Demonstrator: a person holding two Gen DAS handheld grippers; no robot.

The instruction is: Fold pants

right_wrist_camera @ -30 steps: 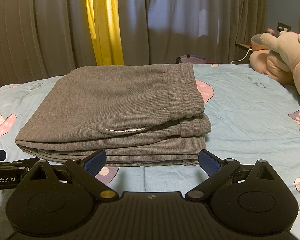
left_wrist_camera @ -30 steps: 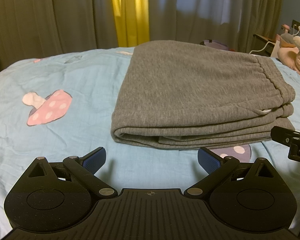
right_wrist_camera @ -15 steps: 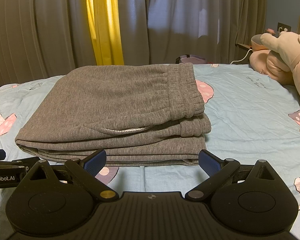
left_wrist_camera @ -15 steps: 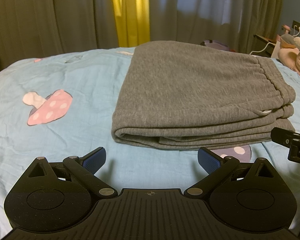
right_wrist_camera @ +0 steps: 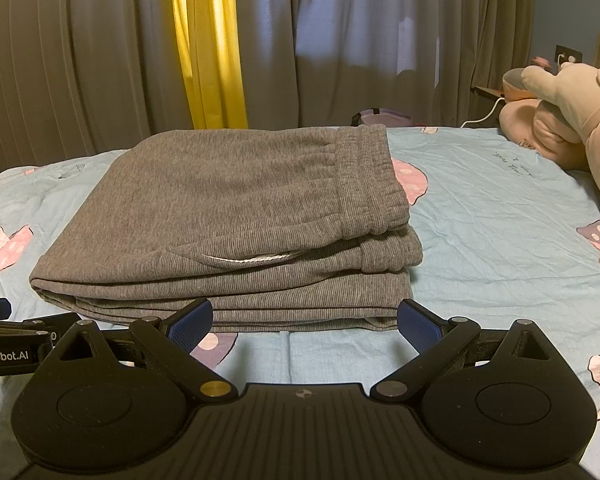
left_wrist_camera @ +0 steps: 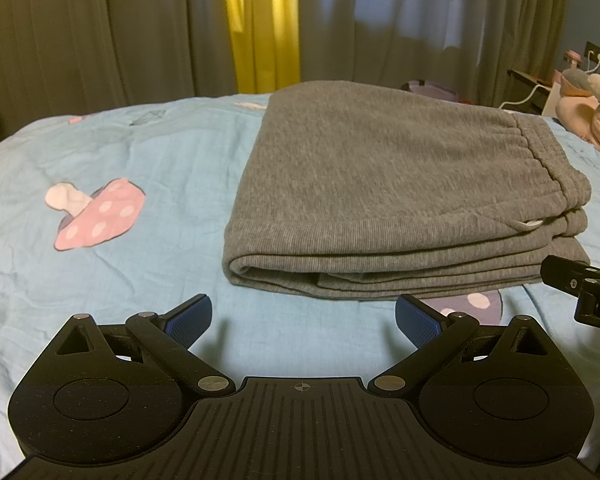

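Grey sweatpants (left_wrist_camera: pixel 384 184) lie folded in a flat stack on the light blue bedsheet (left_wrist_camera: pixel 112 152), waistband to the right. They also show in the right wrist view (right_wrist_camera: pixel 236 216), with a white drawstring peeking out at the front. My left gripper (left_wrist_camera: pixel 303 318) is open and empty, just short of the stack's near left edge. My right gripper (right_wrist_camera: pixel 305 322) is open and empty, just in front of the stack's near right edge. Each gripper shows at the edge of the other's view.
The bedsheet (right_wrist_camera: pixel 492 224) has mushroom prints (left_wrist_camera: pixel 96 216). A pink plush toy (right_wrist_camera: pixel 568 120) lies at the far right. Grey and yellow curtains (right_wrist_camera: pixel 208 48) hang behind the bed. A wall socket with a cable (right_wrist_camera: pixel 568 54) is at the back right.
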